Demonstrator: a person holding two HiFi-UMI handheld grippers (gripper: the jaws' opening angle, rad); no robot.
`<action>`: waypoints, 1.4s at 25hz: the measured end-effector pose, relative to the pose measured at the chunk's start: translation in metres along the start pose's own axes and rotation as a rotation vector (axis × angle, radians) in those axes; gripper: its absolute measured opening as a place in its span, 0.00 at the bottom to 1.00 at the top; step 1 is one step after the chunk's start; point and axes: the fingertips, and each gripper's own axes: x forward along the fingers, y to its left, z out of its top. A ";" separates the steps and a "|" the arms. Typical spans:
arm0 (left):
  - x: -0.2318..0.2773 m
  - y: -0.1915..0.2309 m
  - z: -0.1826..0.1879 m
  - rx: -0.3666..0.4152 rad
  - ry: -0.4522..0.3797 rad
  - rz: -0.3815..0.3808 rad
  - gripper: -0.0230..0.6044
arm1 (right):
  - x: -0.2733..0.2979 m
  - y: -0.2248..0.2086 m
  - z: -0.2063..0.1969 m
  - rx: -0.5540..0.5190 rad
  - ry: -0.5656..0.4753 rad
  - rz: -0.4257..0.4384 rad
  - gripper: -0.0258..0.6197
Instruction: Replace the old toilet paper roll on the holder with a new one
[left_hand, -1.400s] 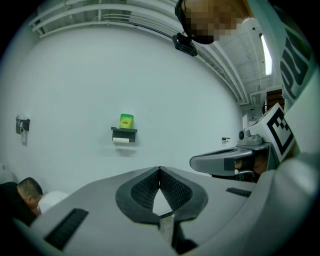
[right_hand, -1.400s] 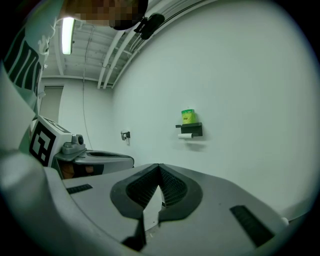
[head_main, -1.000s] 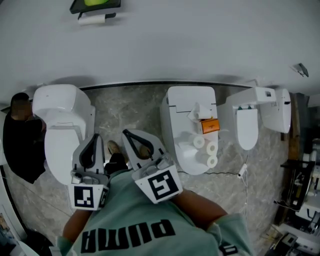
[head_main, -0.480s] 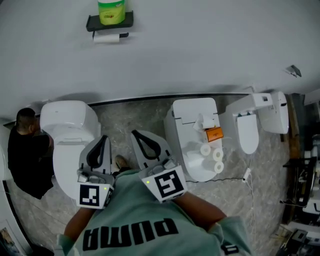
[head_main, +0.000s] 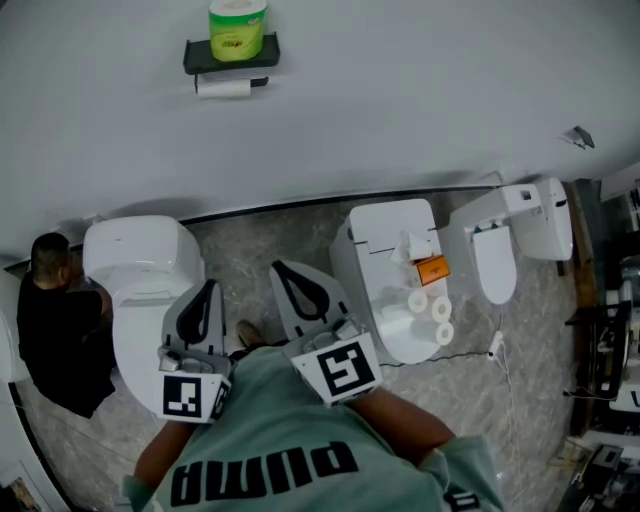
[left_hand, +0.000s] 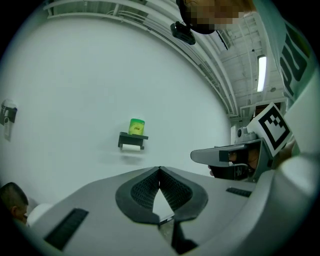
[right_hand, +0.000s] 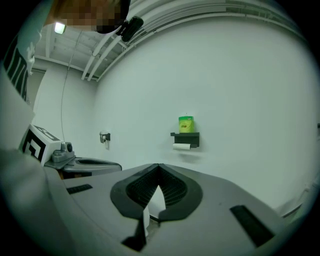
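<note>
The small white toilet paper roll (head_main: 222, 87) hangs under the black wall holder (head_main: 196, 56). Far from this holder, the left gripper (head_main: 209, 286) and the right gripper (head_main: 279, 266) are clenched empty; better open one before reaching.

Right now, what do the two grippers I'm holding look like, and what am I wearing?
Both the left gripper and the right gripper are grey plastic shells tapering to a point, with black ribbed lining inside the jaws. Each carries a white cube printed with black square markers: the left cube and the right cube. You wear a pale green T-shirt with black lettering.
</note>
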 end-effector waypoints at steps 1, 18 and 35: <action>0.000 0.002 -0.002 -0.006 0.000 -0.005 0.04 | 0.001 -0.002 0.001 -0.001 0.002 -0.012 0.04; 0.053 0.042 0.000 0.007 0.041 0.064 0.04 | 0.065 -0.031 -0.004 0.025 0.024 0.062 0.04; 0.161 0.069 0.020 0.051 0.098 0.256 0.04 | 0.146 -0.120 0.011 0.089 -0.013 0.259 0.04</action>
